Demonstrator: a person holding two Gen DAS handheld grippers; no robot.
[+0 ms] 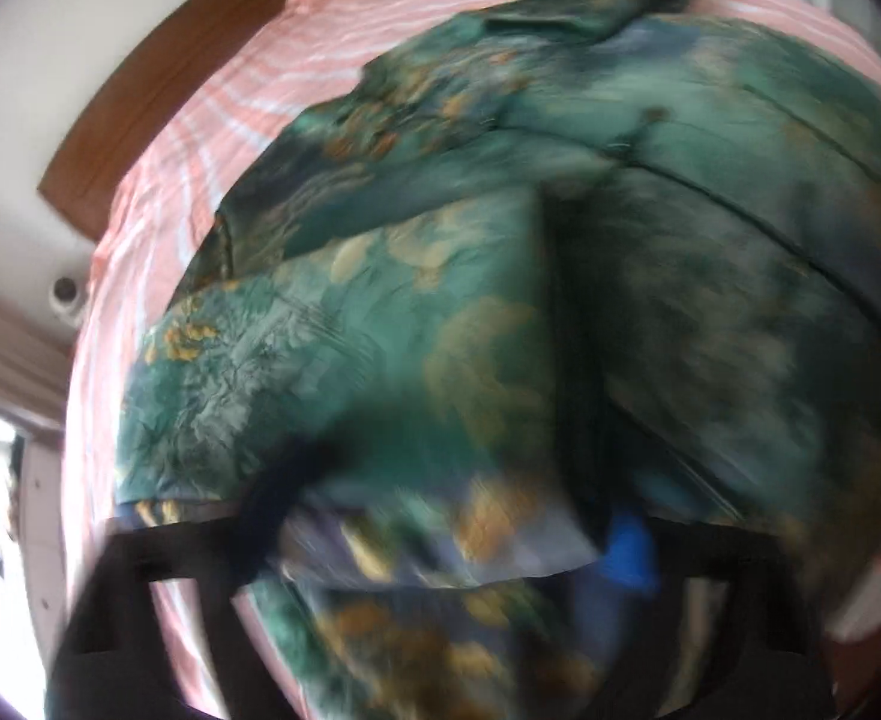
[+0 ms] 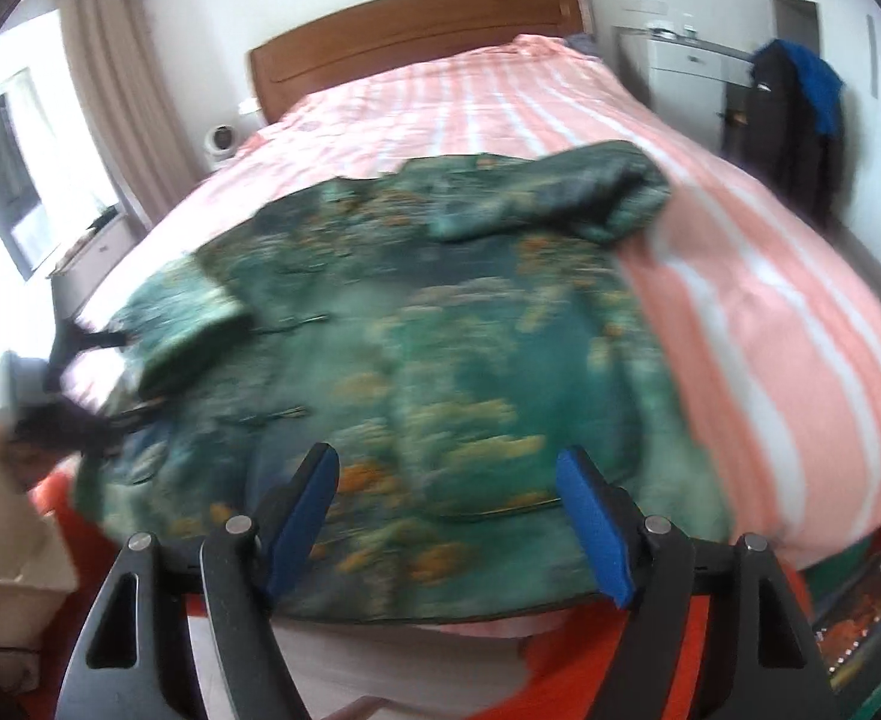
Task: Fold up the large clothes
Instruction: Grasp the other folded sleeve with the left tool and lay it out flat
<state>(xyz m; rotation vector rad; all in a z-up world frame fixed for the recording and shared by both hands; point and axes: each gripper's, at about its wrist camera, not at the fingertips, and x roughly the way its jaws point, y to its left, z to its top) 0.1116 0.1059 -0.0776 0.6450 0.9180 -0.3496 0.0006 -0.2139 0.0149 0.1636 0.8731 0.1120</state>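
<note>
Nearest us, the right gripper (image 2: 446, 516) hangs with its blue fingers (image 2: 590, 534) spread wide and empty over the near hem of the green floral garment (image 2: 440, 324), which lies flat on the pink striped bed (image 2: 770, 312) — its long axis running away toward the headboard (image 2: 416, 30). The left gripper (image 1: 440, 546) is draped in cloth — we judge it pinching the left edge, though blur leaves that uncertain.

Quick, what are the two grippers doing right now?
Left gripper: fabric of the green garment covers it; grip cannot be told.
Right gripper: open, holding nothing.
</note>
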